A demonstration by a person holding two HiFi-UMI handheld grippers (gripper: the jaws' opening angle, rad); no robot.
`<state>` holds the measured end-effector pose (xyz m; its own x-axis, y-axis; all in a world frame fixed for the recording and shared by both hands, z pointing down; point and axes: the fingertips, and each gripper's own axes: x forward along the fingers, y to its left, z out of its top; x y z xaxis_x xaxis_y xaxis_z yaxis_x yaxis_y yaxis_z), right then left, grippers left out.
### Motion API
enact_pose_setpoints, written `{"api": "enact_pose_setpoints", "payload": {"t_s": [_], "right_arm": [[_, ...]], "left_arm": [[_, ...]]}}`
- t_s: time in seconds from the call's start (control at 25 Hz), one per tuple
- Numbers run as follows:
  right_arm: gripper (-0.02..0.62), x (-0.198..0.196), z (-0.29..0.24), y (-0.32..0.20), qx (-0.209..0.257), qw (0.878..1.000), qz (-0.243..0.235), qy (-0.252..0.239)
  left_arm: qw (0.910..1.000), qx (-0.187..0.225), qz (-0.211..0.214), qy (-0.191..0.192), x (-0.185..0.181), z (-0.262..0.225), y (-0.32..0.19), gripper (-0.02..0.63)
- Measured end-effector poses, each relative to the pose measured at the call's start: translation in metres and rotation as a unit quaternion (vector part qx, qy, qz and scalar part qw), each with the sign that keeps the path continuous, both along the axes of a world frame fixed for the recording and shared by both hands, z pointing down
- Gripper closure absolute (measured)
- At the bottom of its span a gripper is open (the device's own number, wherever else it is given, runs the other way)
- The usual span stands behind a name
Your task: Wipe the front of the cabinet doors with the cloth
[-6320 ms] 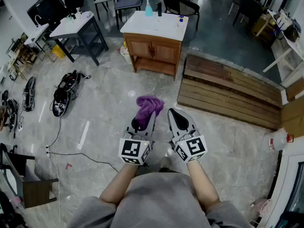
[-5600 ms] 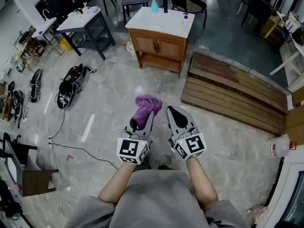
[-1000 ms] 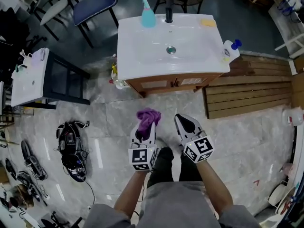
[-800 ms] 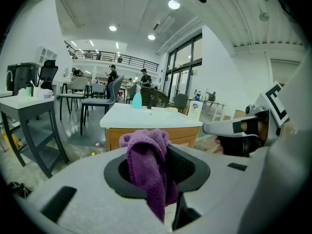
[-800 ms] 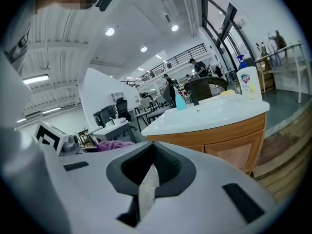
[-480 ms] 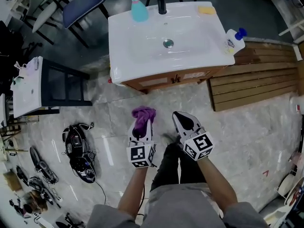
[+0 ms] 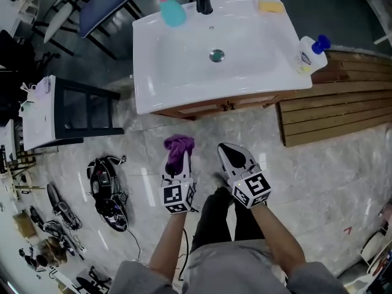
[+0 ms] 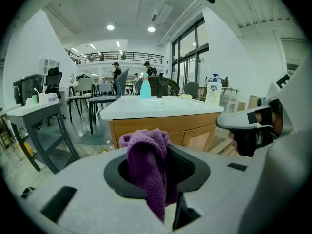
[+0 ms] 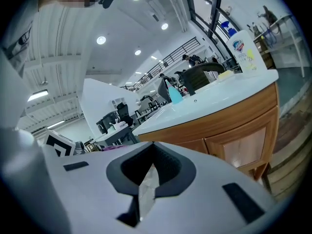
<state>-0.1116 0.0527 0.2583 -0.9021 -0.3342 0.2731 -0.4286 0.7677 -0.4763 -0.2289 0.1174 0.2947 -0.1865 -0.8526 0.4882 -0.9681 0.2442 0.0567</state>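
The left gripper's [image 7: 179, 158] jaws pinch a purple cloth [image 7: 178, 145], raised ready toward the cabinet doors [image 8: 201, 138]; the right gripper's [image 7: 229, 152] jaws sit pressed together, empty.

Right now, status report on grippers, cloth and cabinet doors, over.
Left gripper shut on purple cloth. Right gripper shut, empty. Cabinet doors ahead, not yet touched. Nothing between cloth and doors.

White vanity top [image 7: 159, 72] carrying teal bottle [image 7: 170, 12], soap bottle [image 7: 308, 54], yellow sponge [image 7: 270, 6], black tap [image 7: 204, 5]
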Motion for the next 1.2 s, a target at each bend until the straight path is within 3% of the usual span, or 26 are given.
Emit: {"api": "enact_pose_setpoints", "payload": {"t_s": [0.52,1.2], "right_arm": [[0.586,-0.024,0.051,-0.009,-0.042,0.998,0.027,-0.025],[0.586,-0.032,0.095,-0.007,-0.027,0.997,0.071,-0.011]], "left_arm": [[0.9998,-0.003,-0.016,-0.015,-0.032,0.045,-0.03,0.494],[0.9994,0.019,0.009,-0.028,-0.075,0.098,-0.047,0.494]]}}
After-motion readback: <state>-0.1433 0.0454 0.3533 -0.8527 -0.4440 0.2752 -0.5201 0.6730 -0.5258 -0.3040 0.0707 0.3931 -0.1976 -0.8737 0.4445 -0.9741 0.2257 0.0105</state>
